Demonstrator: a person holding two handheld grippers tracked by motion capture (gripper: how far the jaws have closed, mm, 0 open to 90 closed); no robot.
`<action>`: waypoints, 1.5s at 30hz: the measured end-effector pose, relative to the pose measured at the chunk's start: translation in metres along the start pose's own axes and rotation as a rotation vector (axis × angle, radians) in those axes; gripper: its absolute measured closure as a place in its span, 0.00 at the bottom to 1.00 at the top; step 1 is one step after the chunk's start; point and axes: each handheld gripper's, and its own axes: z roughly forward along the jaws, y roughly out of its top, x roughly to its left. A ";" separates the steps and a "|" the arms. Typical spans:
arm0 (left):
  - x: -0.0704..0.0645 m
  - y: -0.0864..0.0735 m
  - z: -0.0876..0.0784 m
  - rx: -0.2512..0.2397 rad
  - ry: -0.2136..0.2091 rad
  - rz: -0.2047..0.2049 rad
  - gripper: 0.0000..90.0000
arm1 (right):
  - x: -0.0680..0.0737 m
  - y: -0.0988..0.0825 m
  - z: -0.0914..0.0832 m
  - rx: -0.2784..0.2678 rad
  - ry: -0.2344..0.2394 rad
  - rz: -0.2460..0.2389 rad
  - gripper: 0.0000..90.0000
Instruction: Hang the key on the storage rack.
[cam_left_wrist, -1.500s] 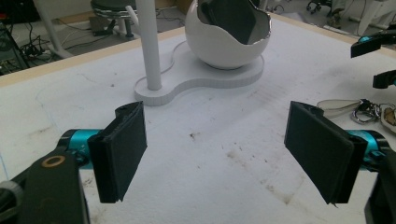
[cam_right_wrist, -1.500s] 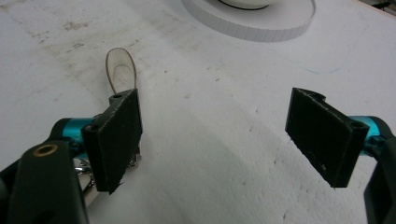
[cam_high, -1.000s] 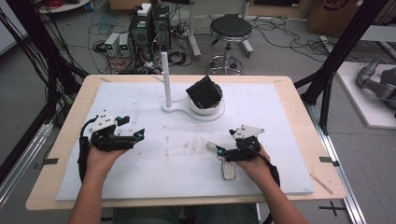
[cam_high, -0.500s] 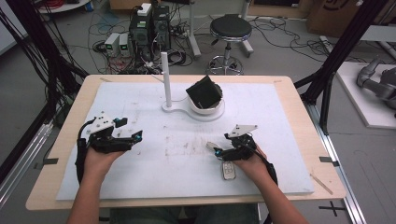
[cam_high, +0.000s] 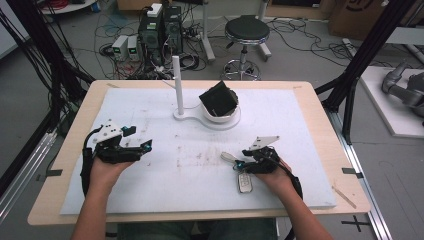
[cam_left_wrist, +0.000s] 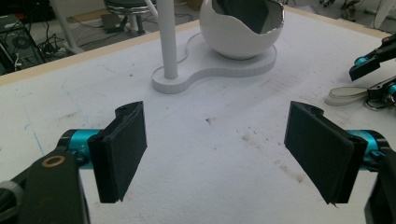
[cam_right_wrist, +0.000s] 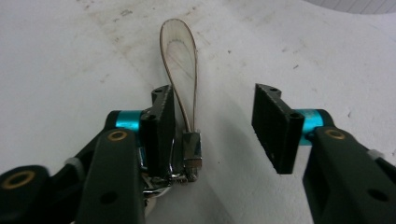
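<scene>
While the left gripper (cam_high: 142, 146) rests wide open, the right gripper (cam_right_wrist: 215, 123) has just been narrowing around the key strap (cam_right_wrist: 180, 60). One pad touches its clasp; the other stands apart. The car key (cam_high: 245, 182) lies on the white mat (cam_high: 300, 145), beside the right hand.

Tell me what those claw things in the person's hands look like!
Each hand-held gripper, left and right, is black with two flat, ribbed black pads on shiny turquoise collars. Brass-coloured rivets dot the jaw links. A grey three-cornered plate sits on top, and a black cable trails from each. The forearms are bare.
</scene>
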 end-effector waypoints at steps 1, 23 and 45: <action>0.000 0.000 0.000 0.002 -0.002 0.000 0.23 | 0.000 0.000 0.000 0.000 0.002 -0.001 0.61; -0.001 0.001 -0.004 0.004 0.014 0.020 0.23 | 0.007 0.008 -0.006 -0.045 0.020 -0.035 0.92; -0.002 0.002 -0.004 0.024 -0.004 0.036 0.23 | -0.004 0.104 -0.035 -0.241 -0.048 -0.052 0.92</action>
